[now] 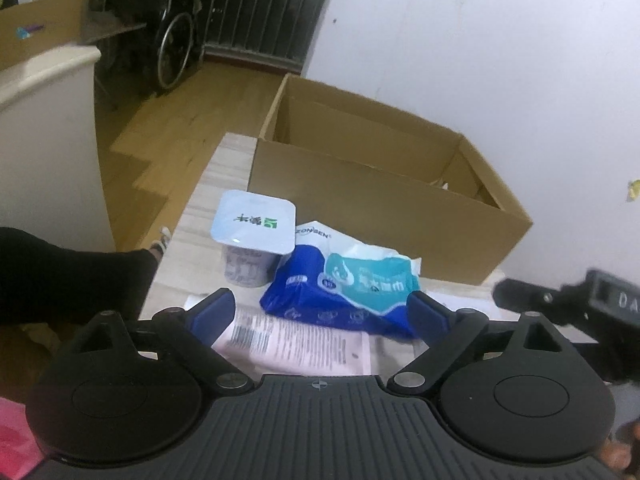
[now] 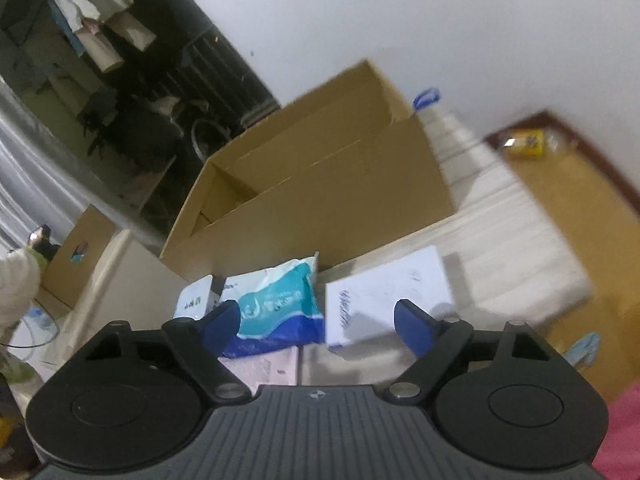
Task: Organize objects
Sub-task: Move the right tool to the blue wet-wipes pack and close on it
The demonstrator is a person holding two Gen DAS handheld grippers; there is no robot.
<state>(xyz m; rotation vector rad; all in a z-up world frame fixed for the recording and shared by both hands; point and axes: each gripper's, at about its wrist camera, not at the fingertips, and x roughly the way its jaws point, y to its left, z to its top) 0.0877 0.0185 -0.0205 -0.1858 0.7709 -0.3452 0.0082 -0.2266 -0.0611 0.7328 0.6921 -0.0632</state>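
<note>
Blue tissue pack lying on the table, just past both tongs, near the open cardboard box. Left tongs spread wide, pinching nothing. Right tongs spread wide too, white box just beyond.

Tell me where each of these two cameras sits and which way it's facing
Left wrist: on the left gripper, looking down at a yogurt cup, a blue wipes pack and an open cardboard box; its open jaws, a dark sleeve and the right gripper's edge show.
Right wrist: on the right gripper, tilted, facing the wipes pack, a white box and the cardboard box; only its open jaws show.
Shared: cup, wipes pack, cardboard box.
</note>
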